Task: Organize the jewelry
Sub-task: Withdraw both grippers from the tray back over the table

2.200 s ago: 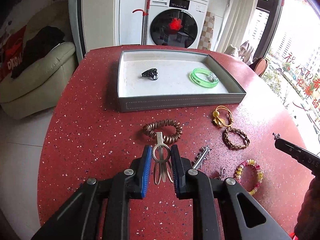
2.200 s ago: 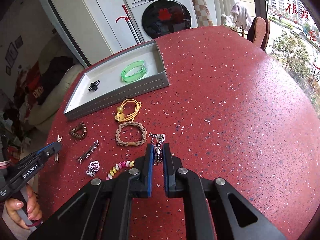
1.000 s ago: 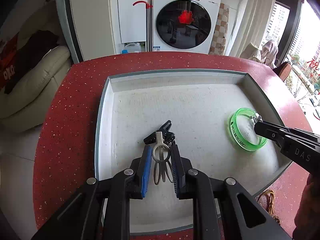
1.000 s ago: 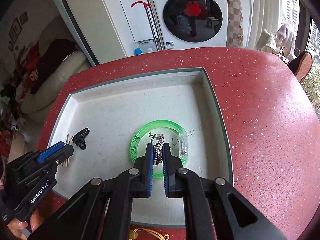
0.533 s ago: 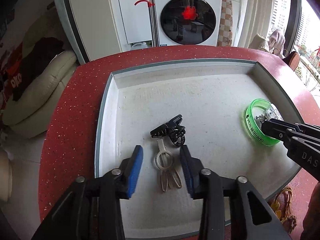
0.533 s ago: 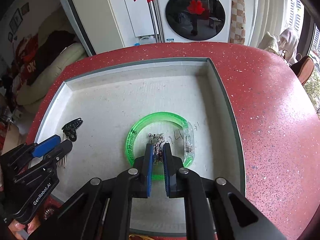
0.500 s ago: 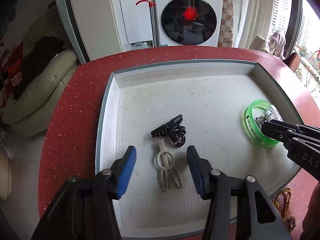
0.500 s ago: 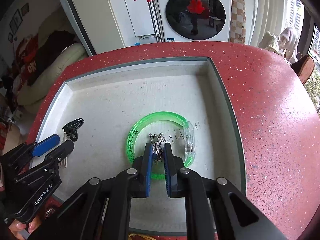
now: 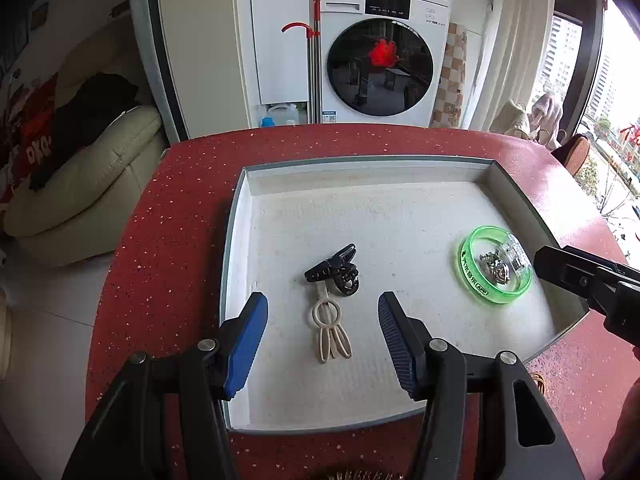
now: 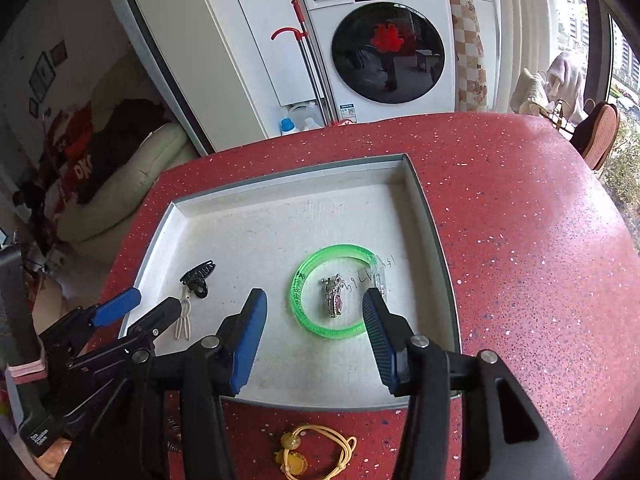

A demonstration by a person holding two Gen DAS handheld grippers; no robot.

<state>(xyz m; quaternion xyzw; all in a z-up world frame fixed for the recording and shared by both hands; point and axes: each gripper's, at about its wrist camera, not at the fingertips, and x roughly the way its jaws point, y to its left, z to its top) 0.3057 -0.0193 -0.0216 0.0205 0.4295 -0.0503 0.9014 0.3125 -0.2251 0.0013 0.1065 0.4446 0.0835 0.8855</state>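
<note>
Both claws are standing spread wide now, where half a second ago the right one was still pinched on its sparkly piece and the left was only beginning to part. The left claw point(image 9: 322, 326) is holding nothing: the cream hair clip point(image 9: 329, 330) is lying flat on the tray floor between its blue pads, its tip touching the black claw clip point(image 9: 335, 270). The right claw point(image 10: 312, 316) is likewise released, and the silver-and-pink jewelled piece point(image 10: 334, 295) is resting inside the ring of the green bangle point(image 10: 334, 292), apart from both fingers.

That means two more items are sitting in the tray point(image 9: 236, 240), so this pair of deliveries is looking finished. The job is not, though: a yellow cord hair tie point(image 10: 316, 456) is still waiting on the red table point(image 10: 520, 240) just in front of the tray.

The tray is showing grey walls and a pale, grainy, felt-like lining. The bangle is translucent plastic, smooth and glossy, with dark printed lettering and a clear section. The jewelled piece is small and faceted; it is probably an earring or brooch, but it is too small to tell. The cream clip is slim, with a looped head and long prongs; the black one is shiny and toothed. The table is speckled and polished.
</note>
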